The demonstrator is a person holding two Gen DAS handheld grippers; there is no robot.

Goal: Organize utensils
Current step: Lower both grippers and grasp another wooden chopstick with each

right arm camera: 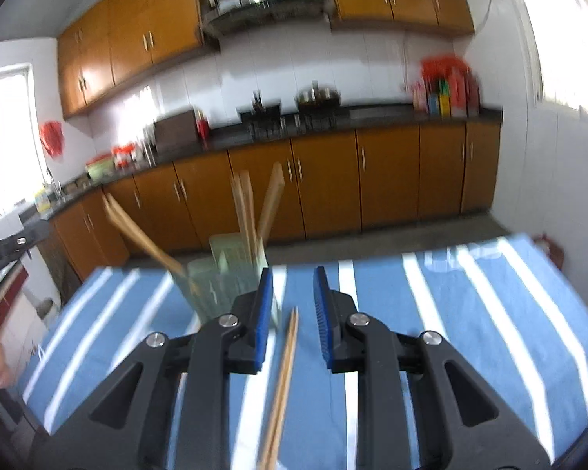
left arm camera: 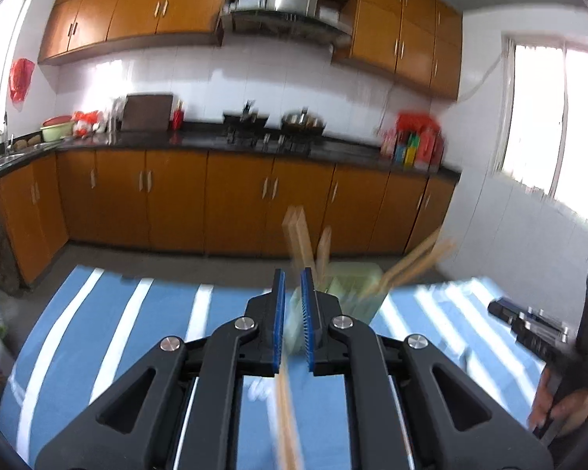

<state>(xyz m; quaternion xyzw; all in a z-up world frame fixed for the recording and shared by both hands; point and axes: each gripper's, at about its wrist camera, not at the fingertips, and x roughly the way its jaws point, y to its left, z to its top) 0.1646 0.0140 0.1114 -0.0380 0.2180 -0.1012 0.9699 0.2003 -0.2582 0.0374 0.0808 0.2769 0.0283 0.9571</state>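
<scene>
Left gripper (left arm camera: 293, 288): jaws parted a little, gripping nothing; loose chopsticks (left arm camera: 288, 415) lie on the striped cloth (left arm camera: 98, 333) below its pads. Green holder (left arm camera: 349, 290) with upright chopsticks sits just ahead, slightly right. Right gripper (right arm camera: 293, 288): jaws wider apart, empty, chopstick pair (right arm camera: 282, 384) lying between and below them, holder (right arm camera: 223, 274) ahead-left. Both views blurred.
</scene>
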